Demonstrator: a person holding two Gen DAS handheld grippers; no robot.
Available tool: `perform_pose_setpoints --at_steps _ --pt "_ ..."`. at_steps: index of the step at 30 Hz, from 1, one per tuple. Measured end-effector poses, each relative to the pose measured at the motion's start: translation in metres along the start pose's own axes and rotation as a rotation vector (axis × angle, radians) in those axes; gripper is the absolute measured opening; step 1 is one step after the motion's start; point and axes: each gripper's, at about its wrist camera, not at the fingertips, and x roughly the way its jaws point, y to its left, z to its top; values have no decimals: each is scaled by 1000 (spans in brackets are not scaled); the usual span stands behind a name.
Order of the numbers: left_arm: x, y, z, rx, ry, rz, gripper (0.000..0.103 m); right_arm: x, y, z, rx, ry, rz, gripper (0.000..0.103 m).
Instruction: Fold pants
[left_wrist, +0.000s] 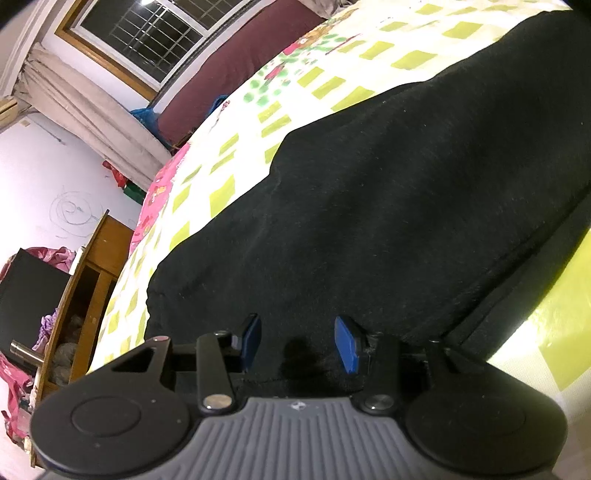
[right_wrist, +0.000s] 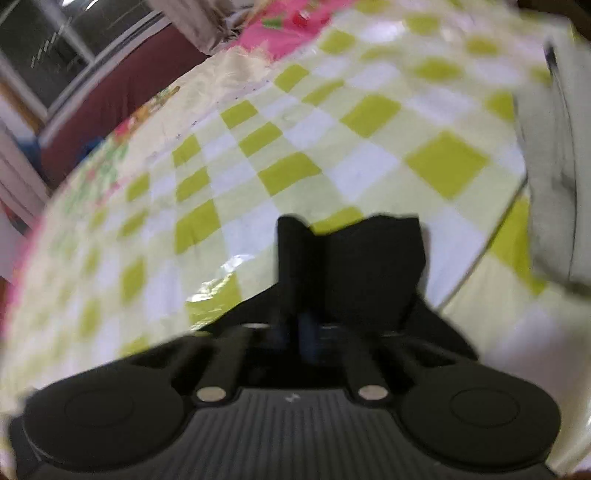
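Note:
Black pants (left_wrist: 388, 206) lie spread flat across the bed in the left wrist view, with a seamed edge running along their right side. My left gripper (left_wrist: 299, 339) hovers low over the near end of the pants. Its blue pads (left_wrist: 347, 347) stand apart and do not press the cloth under them. The right wrist view is blurred. My right gripper (right_wrist: 301, 321) is shut there, and a bunched piece of the black pants (right_wrist: 369, 266) sticks up from between its fingers, above the checked cover.
A green-and-white checked cover (right_wrist: 369, 147) is spread over the bed, with a pink edge (left_wrist: 155, 199) on the far side. A wooden cabinet (left_wrist: 92, 266) stands left of the bed. A white bulky thing (right_wrist: 554, 184) lies at the right. A window (left_wrist: 147, 33) is behind.

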Motion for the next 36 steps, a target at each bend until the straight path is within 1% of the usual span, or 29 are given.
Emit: perform_pose_setpoints --at_steps 3,5,6,8,10,11,12,13,14,15,16,17,18,19,21,24,26,29,33,34,36 --pt "0 -1 -1 -5 -3 1 58 -35 -1 4 22 -61 89 4" --pt "0 -2 0 1 -1 6 58 -60 7 7 47 -92 184 5" --pt "0 -2 1 4 1 8 58 -71 12 10 70 -104 261 5" --pt "0 -3 2 8 5 12 58 -95 23 14 130 -141 460 5" --pt "-1 -4 3 6 10 16 58 -120 29 15 164 -229 651 4" --pt "-1 -5 3 6 10 18 58 -130 26 13 182 -277 705 4" --pt "-1 -6 3 5 9 21 58 -135 19 7 201 -311 720 4" --pt "0 -7 2 6 7 23 58 -133 8 -1 226 -324 691 4" --pt "0 -9 2 10 5 26 58 -123 -4 -8 240 -305 632 4" --pt "0 -10 1 18 2 30 58 -105 -17 -16 242 -258 531 4" --pt "-1 -12 1 27 -1 34 58 -85 -32 -24 261 -197 403 5" --pt "-2 -12 1 34 -2 37 58 -69 -46 -32 294 -146 316 5" --pt "-2 -13 1 38 -1 38 58 -58 -62 -41 337 -120 276 5" --pt "-2 -14 1 40 0 39 58 -54 -74 -49 367 -123 263 5" --pt "0 -16 3 50 5 41 58 -58 -85 -56 385 -146 244 5" --pt "1 -20 5 69 7 49 58 -65 -86 -58 349 -163 228 5" --pt "-1 -22 5 71 6 56 58 -61 -86 -57 335 -151 196 5" --pt "-1 -22 5 64 4 56 58 -62 -87 -59 361 -139 204 5" --pt "-2 -22 5 72 2 52 58 -73 -80 -56 330 -143 251 5" --pt "-2 -22 5 70 2 51 58 -73 -79 -55 327 -139 254 5" --pt "-2 -22 4 65 1 52 58 -69 -81 -55 336 -115 232 5"
